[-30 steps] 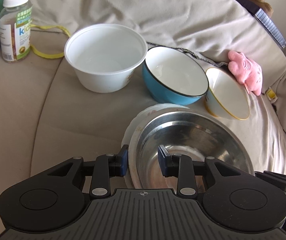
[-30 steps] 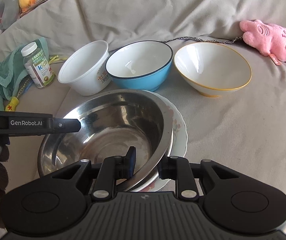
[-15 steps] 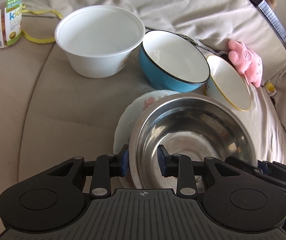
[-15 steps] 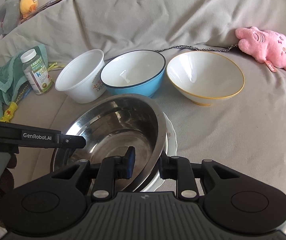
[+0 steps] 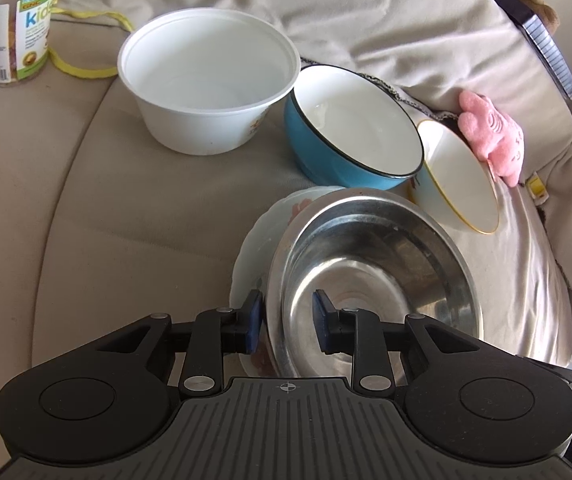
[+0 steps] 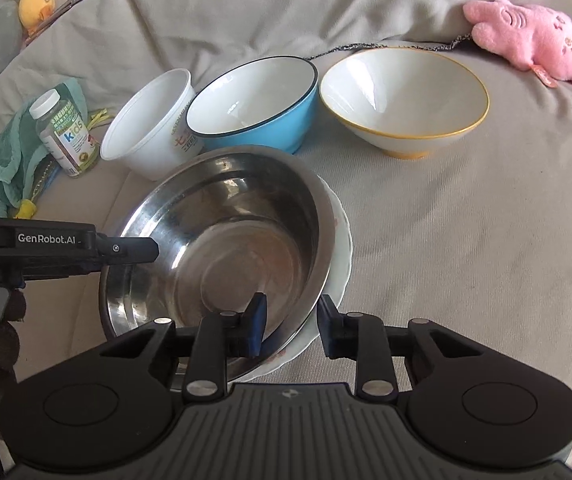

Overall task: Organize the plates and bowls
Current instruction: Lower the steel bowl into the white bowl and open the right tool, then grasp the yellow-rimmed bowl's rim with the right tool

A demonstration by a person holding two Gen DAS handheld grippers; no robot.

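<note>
Both the left gripper [image 5: 287, 322] and right gripper [image 6: 290, 325] have jaws clenched on the shiny round steel bowl [image 6: 226, 240] and the white flowered plate [image 5: 258, 240] under it, near the blue bowl [image 6: 254, 108]

left gripper [image 5: 287, 322]: black body, ribbed grey top plate with small crosshair mark, two round black discs at sides, black linkage arms with silver rivets, blue pads [image 5: 253, 320] on fingertips. right gripper [image 6: 291, 326]: same build, black links, silver pivot screws, blue pads [image 6: 258, 322], grey ribbed plate. in right wrist view, left gripper's side shows black bar with white "genrobot.ai" lettering, small screw, grey handle below.
</note>
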